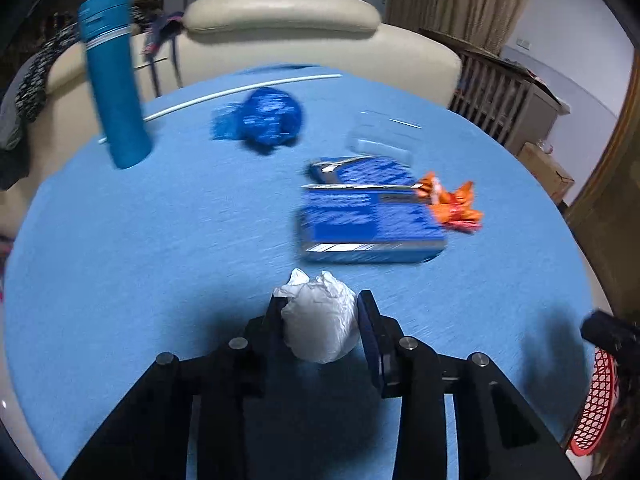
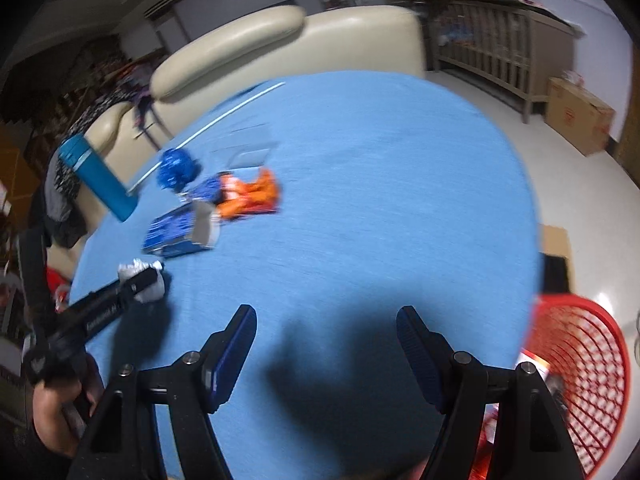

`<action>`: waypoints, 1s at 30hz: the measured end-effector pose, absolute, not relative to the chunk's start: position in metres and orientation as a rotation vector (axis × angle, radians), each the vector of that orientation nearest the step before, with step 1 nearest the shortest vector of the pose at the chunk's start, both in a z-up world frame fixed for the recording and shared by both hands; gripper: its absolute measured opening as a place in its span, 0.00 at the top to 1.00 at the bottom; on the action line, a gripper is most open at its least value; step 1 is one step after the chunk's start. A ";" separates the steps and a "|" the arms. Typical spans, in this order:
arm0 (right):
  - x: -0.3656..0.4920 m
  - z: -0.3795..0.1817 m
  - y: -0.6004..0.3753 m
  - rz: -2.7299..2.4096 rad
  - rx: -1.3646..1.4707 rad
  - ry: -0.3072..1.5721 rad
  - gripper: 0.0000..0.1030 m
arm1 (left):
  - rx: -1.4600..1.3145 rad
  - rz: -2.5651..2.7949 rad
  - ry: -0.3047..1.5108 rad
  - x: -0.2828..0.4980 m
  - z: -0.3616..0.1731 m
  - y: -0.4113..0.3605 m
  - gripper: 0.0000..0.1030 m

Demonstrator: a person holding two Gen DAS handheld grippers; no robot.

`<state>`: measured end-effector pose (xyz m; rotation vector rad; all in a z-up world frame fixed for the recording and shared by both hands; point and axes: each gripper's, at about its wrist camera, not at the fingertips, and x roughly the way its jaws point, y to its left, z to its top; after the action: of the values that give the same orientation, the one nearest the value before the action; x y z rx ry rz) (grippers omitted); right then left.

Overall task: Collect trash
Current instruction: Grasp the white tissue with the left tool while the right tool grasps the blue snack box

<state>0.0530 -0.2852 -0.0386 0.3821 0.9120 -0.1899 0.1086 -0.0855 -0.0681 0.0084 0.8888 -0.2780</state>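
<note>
My left gripper [image 1: 320,308] is shut on a crumpled white paper ball [image 1: 320,320], held just above the blue table; the ball also shows in the right wrist view [image 2: 150,284]. My right gripper [image 2: 326,332] is open and empty over the table's near right side. Other trash lies on the table: a blue box [image 1: 372,220], an orange wrapper [image 1: 452,204], a crumpled blue wrapper [image 1: 268,118] and a clear plastic piece [image 1: 380,140]. A red mesh basket [image 2: 576,376] stands off the table's right edge, with some trash inside.
A teal bottle [image 1: 114,84] stands at the table's far left. A white straw [image 1: 240,94] lies at the far edge. A cream sofa [image 1: 288,36] is behind the table. A wooden crib [image 2: 500,44] and a cardboard box [image 2: 576,116] stand on the floor at right.
</note>
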 end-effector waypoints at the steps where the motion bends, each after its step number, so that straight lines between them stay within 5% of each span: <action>1: 0.064 -0.038 -0.276 -0.164 0.369 0.913 0.27 | 0.003 -0.270 0.889 0.108 -0.068 -0.080 0.64; 14: 0.205 -0.021 -0.158 0.326 -0.147 0.943 0.27 | -0.081 -0.254 0.903 0.094 -0.070 -0.017 0.64; 22: 0.230 -0.059 -0.098 0.503 -0.704 1.023 0.27 | -0.100 -0.275 0.907 0.091 -0.071 -0.005 0.64; 30: 0.259 -0.080 -0.130 0.445 -0.484 1.160 0.31 | -0.100 -0.283 0.909 0.098 -0.071 -0.003 0.64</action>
<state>0.2589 -0.1295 -0.0797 -0.4838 1.1595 0.4449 0.0979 -0.0029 -0.0706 -0.1001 0.9090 -0.2827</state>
